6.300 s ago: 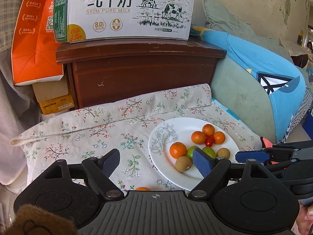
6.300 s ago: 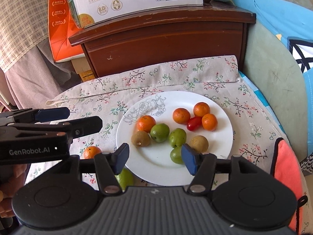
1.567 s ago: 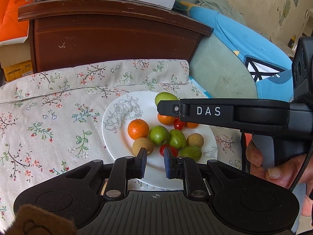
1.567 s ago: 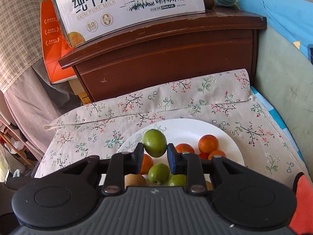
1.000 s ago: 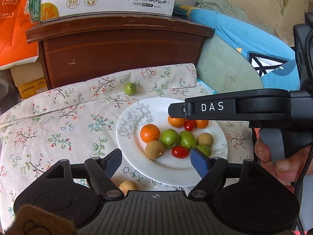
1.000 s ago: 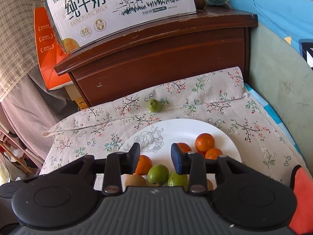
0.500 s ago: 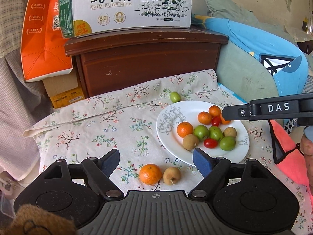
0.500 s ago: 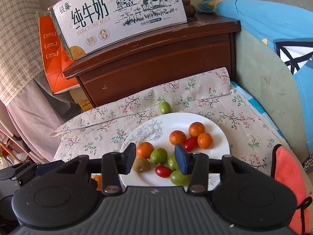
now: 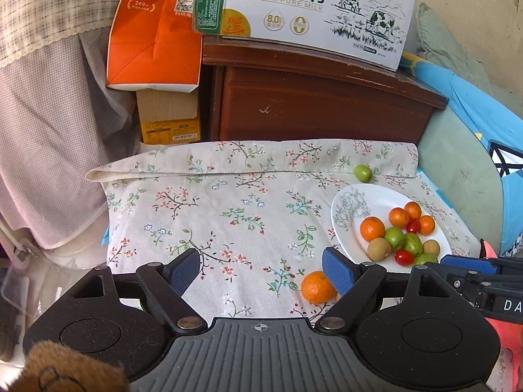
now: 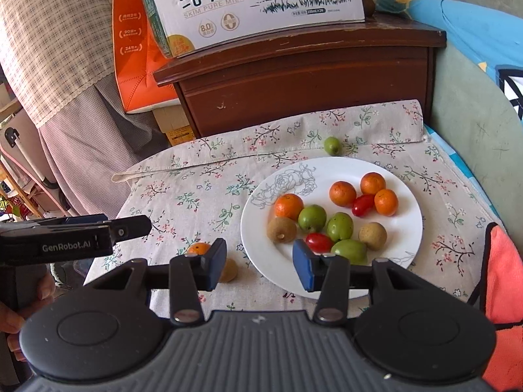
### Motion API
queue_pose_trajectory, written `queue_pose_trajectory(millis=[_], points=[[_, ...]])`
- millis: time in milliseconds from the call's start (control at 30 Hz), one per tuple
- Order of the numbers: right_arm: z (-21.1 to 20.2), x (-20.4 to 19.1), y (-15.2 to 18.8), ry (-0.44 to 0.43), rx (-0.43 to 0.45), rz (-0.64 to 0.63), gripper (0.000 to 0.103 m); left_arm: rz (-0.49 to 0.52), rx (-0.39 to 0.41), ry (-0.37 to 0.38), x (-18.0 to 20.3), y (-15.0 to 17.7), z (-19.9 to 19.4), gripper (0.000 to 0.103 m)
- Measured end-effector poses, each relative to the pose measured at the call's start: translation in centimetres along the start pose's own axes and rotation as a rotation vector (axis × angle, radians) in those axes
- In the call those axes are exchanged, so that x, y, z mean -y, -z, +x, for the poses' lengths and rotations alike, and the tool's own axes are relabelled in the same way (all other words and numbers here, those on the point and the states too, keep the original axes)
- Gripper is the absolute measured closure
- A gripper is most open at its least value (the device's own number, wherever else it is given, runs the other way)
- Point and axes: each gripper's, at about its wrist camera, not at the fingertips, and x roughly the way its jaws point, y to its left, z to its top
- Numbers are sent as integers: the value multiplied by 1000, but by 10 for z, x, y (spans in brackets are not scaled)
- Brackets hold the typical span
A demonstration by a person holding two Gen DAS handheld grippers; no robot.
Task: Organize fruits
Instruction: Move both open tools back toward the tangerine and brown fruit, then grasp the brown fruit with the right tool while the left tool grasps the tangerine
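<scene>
both grippers are backed off from the plate [image 10: 405,254] now. a second and a half ago the right gripper [image 10: 260,264] was clenched on a green fruit [image 10: 332,145] above the plate; that fruit now sits on the floral cloth [image 9: 228,215] just beyond the plate's far rim, touching nothing. so the fruit is released off the plate, not onto it.

right jaws: partly apart, nothing between them, pads bare. left gripper [image 9: 260,269]: jaws wide, released, nothing between them, hovering over the cloth left of the plate. in the left view an orange [image 9: 317,286] lies on the cloth right by the left gripper's right pad, partly behind it, no contact that i can confirm. in the right view a brown fruit [image 10: 228,270] lies beside that orange, off the plate's near-left edge; both are half hidden by the right gripper's left finger.

plate holds four oranges, three or four green fruits, two brown ones, two red tomatoes, in a loose cluster.

the plate count looks unchanged over the last second. three fruits are off the plate: green one far side, orange and brown one near side.

judgement: unclear whether the sort goes onto the plate or out of it by type. if onto it, the dropped green fruit is a regression and needs re-picking. the orange near the left jaws looks like the closest next target.
</scene>
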Motion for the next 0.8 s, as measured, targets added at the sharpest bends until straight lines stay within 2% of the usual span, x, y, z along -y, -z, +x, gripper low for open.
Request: queue_pose_trajectory(millis=[267, 367, 667, 767, 800], points=[[19, -25, 14, -66, -40, -93, 58, -39, -7, -9, -6, 2, 6, 23], [29, -36, 19, -75, -49, -146, 58, -66, -12, 14, -7, 2, 6, 23], [57, -44, 28, -30, -76, -205, 59, -73, -19, 21, -4, 2, 9, 24], [64, -46, 31, -17, -79, -223, 61, -71, -23, 24, -4, 3, 10, 24], [67, -46, 32, -15, -81, -228, 65, -71, -25, 26, -3, 3, 11, 24]])
